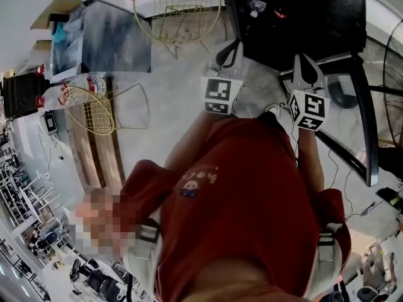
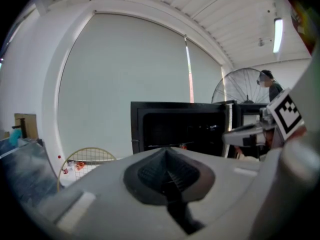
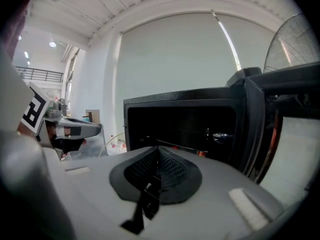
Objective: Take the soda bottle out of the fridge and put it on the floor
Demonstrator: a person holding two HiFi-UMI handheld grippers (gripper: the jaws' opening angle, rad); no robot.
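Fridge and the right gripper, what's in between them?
Nothing. In the right gripper view, the right gripper, jaws shut, faces the open fridge across bare air.

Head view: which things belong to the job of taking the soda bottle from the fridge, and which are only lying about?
For the job: open black fridge; left gripper and right gripper, both shut and empty. I cannot make out the soda bottle.
Lying about: two round wire grilles; clear bottle at left; fan at right.

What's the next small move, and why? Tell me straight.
Probably open the right claw and ease it toward the fridge. Its door stands open just ahead, and this claw, like the left claw, is shut and empty.
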